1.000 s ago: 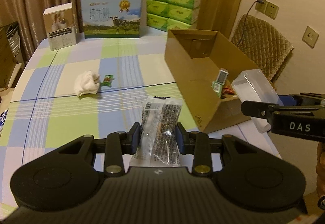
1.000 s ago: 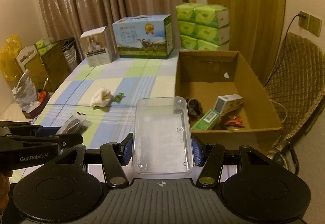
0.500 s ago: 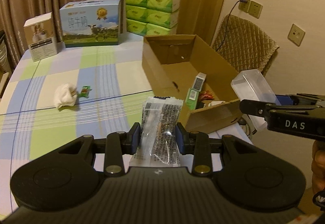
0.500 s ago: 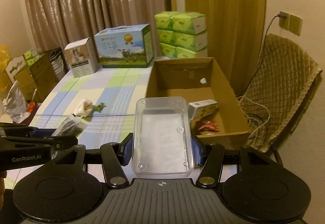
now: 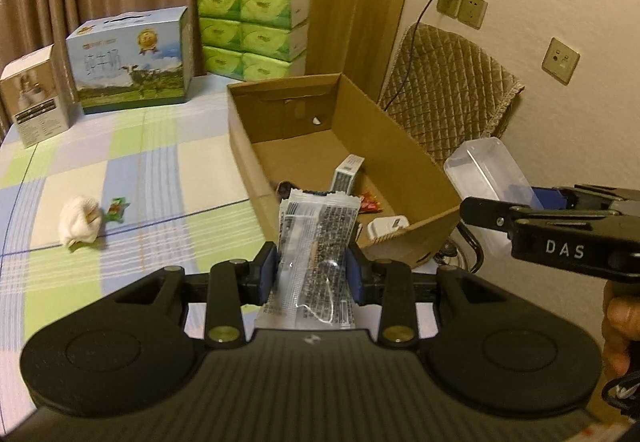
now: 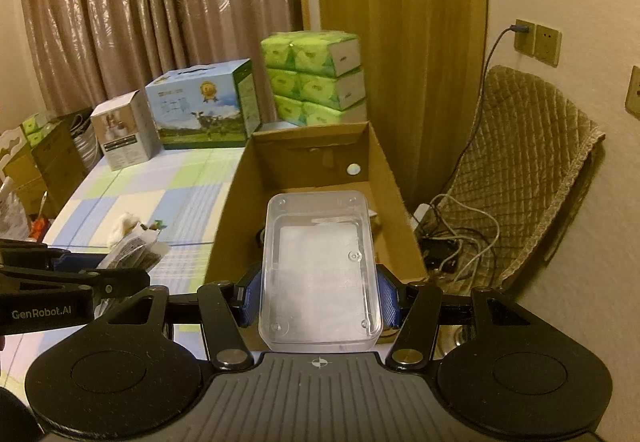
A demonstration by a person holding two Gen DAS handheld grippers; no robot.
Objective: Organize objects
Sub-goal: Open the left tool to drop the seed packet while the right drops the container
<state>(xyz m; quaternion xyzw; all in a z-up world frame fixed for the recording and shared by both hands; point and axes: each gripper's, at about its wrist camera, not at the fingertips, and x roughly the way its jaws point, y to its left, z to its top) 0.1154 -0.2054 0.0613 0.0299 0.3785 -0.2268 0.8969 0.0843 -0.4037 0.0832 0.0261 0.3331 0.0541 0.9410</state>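
Left gripper (image 5: pixel 313 269) clamps printed sachet (image 5: pixel 316 254) before cardboard box (image 5: pixel 416 161); right gripper (image 5: pixel 532 201) grips clear tub (image 5: pixel 486 169).

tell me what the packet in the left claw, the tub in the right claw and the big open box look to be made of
Packet: thin glossy plastic film, likely; it glints, has clear patches and a crimped top edge.
Tub: rigid clear plastic, smooth; the box shows through its walls.
Box: brown corrugated cardboard, matte, with folded flaps and a punched hole.

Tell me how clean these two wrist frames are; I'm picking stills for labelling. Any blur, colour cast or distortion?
Left wrist: warm dim cast, fisheye bending, dark corners; clear packet sharp, white cloth slightly smeared. Right wrist: same cast and bending; clear plastic box sharp, cardboard box edges and tablecloth softly blurred.
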